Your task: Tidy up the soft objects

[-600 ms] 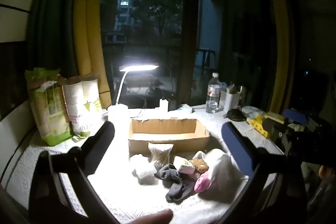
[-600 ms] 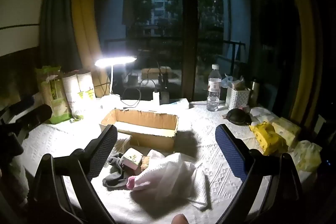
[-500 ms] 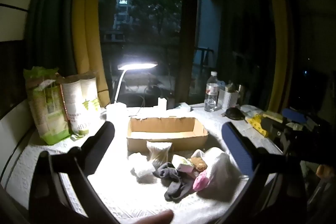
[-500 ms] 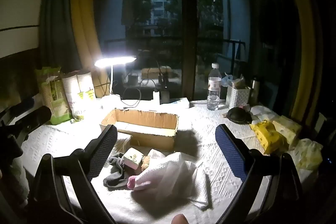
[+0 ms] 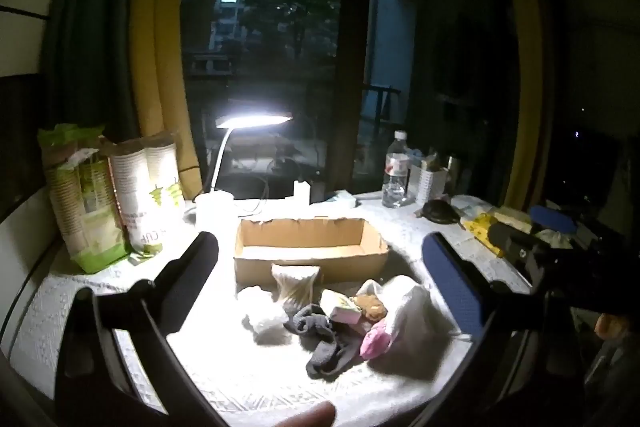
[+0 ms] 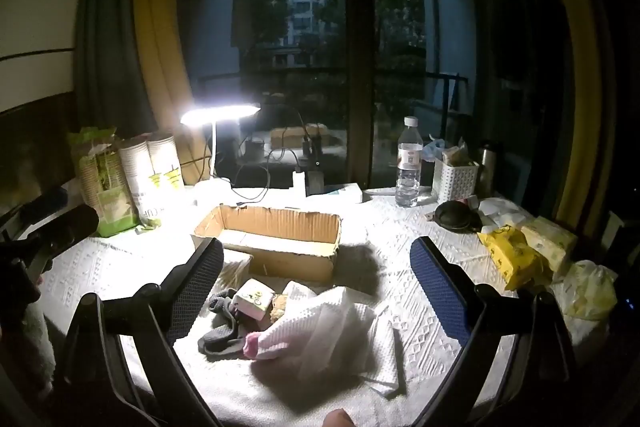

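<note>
- Left gripper [image 5: 320,255] and right gripper [image 6: 316,263] are both hovering with fingers spread, gripping nothing.
- One cardboard box [image 5: 310,247] is sitting open mid-counter [image 6: 112,267].
- Soft pile [image 5: 336,311] is lying just before it: perhaps seven pieces, overlapping.

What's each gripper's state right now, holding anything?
Left gripper: open, holding nothing, above the sock pile.
Right gripper: open, holding nothing, near the cardboard box.

Soft pile [image 5: 340,315] before cardboard box [image 5: 310,247].
</note>
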`<state>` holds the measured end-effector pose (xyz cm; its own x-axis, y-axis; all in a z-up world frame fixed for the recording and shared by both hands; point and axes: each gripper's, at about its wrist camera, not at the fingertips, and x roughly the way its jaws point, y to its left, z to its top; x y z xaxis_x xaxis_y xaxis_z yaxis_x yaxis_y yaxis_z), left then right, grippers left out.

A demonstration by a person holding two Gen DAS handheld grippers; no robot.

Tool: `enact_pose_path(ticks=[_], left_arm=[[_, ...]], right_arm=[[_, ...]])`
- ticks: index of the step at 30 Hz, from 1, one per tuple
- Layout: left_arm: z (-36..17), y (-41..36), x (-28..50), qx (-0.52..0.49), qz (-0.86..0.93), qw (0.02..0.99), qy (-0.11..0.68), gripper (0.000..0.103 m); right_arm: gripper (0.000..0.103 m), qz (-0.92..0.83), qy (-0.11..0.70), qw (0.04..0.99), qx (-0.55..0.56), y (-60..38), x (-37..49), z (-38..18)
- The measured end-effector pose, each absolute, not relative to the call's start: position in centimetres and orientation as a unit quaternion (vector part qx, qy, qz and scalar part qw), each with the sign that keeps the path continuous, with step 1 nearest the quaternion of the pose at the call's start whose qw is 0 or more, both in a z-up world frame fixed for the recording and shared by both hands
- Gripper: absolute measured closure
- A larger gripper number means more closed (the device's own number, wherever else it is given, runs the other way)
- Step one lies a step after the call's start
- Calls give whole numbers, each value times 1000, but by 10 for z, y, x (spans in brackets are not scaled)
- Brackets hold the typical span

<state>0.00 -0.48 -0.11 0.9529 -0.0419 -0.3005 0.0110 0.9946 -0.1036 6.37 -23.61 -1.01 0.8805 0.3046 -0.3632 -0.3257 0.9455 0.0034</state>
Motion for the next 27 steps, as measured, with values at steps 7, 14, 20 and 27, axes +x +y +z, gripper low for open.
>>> enact_pose_path(ticks=[7,14,20,27], left_arm=[[2,-4,-3,-53,-10,988,147,1],[3,-3,-3,-52,-9,988,146,1],[5,-3,-3,-52,-10,988,145,1],[3,-5,-4,-51,-8,988,145,1]], right_arm=[[7,165,182,969,-29,-236,63,-9],[7,164,183,969,-29,-236,63,-9],[7,163,183,969,-29,-236,63,-10],[7,164,184,969,-29,-237,63,-10]])
